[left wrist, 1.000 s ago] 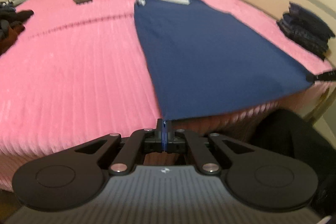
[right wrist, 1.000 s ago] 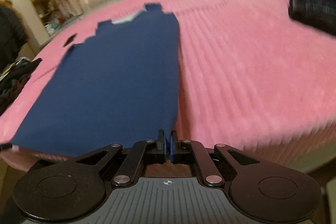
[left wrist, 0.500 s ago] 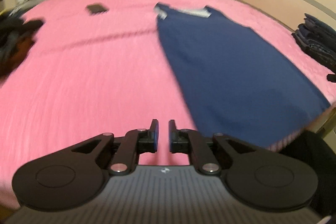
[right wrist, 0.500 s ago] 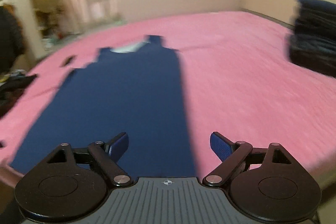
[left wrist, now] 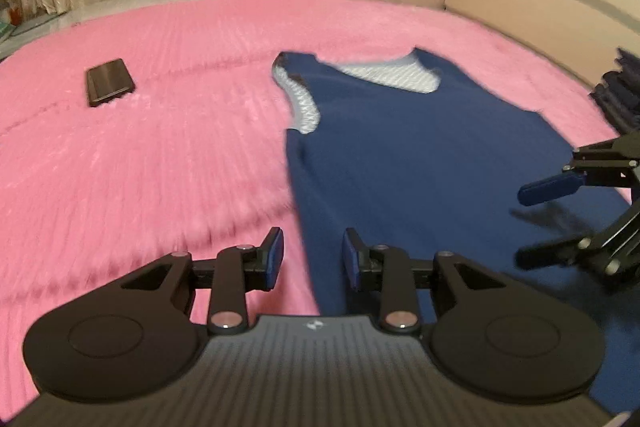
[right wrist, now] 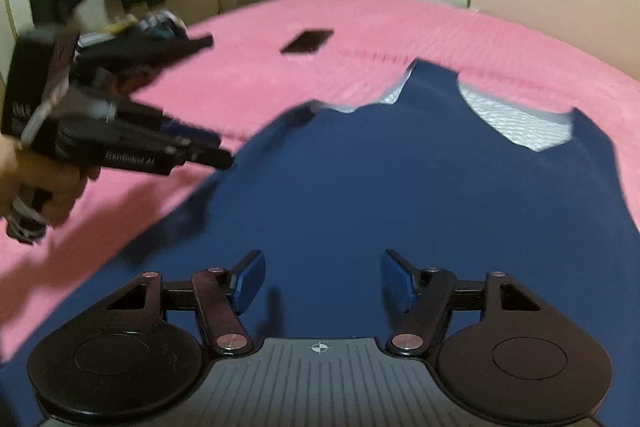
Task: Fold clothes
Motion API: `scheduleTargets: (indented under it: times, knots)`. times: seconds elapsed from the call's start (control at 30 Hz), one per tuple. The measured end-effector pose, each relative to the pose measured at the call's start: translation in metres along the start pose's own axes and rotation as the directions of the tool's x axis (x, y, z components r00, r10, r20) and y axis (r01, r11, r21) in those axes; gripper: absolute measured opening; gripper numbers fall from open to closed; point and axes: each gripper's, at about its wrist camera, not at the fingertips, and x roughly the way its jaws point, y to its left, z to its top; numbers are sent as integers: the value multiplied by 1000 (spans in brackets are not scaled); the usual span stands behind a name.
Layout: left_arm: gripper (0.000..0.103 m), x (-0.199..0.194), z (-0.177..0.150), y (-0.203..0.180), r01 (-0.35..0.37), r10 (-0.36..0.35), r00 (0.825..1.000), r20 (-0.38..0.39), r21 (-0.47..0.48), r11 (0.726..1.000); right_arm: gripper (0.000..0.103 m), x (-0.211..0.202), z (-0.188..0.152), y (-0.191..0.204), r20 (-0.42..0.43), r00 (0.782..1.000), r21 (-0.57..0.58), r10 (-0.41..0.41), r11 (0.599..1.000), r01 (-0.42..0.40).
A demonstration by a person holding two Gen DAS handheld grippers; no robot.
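Both tongs, left gripper (left wrist: 311, 259) and right gripper (right wrist: 320, 281), now gape empty; hem released, navy vest (left wrist: 420, 163) lies flat on pink bedspread (left wrist: 160, 155), ready for next fold.

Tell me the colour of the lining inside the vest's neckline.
Light grey-white lining against the navy vest; clearest in the right wrist view.

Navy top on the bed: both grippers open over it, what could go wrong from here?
1. The left gripper straddles the navy top's side edge; closing there may pinch the pink blanket too.
2. The right gripper hovers over mid-fabric, so a grab could bunch the cloth.
3. The phone lies close by; a dragged fold might sweep it.
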Motion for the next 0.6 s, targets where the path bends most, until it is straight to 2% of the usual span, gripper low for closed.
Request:
scheduleTargets:
  times: [0.03,0.07,0.13,0.2,0.3,0.33,0.4,0.5,0.6]
  knots:
    - [11,13,4,4,-6,7,1000,-21,23,1000,68,16,5,-4,-14,1000,-5,-3,1000,3]
    - [1,23,7,8,-22,23,999,-36,45,999,67,29,6,-10,-27,1000,-3,5,1000,-5]
    - [0,36,5,23,-60,62,997,-47,45,997,67,48,9,-11,-22,1000,-9,15,1000,-16]
    - [1,36,1,37,-34,34,999,-34,8,999,67,63,18,-8,5,999,-25,35,999,-34]
    - [0,23,3,44,-56,56,998,-9,-24,998,67,78,31,-8,22,997,-30,69,997,-68]
    - [0,15,5,44,-50,50,999,12,-37,998,67,77,32,-12,31,996,-18,79,997,-78]
    - [0,-2,8,40,13,-8,997,76,-65,998,67,67,30,-25,68,993,42,93,994,-96]
    - [4,-2,15,22,87,-85,993,81,-25,996,67,40,12,-51,111,993,110,33,993,-45]
    - [8,21,15,10,100,-100,995,3,-13,995,67,17,-17,-90,79,995,202,-67,978,50]
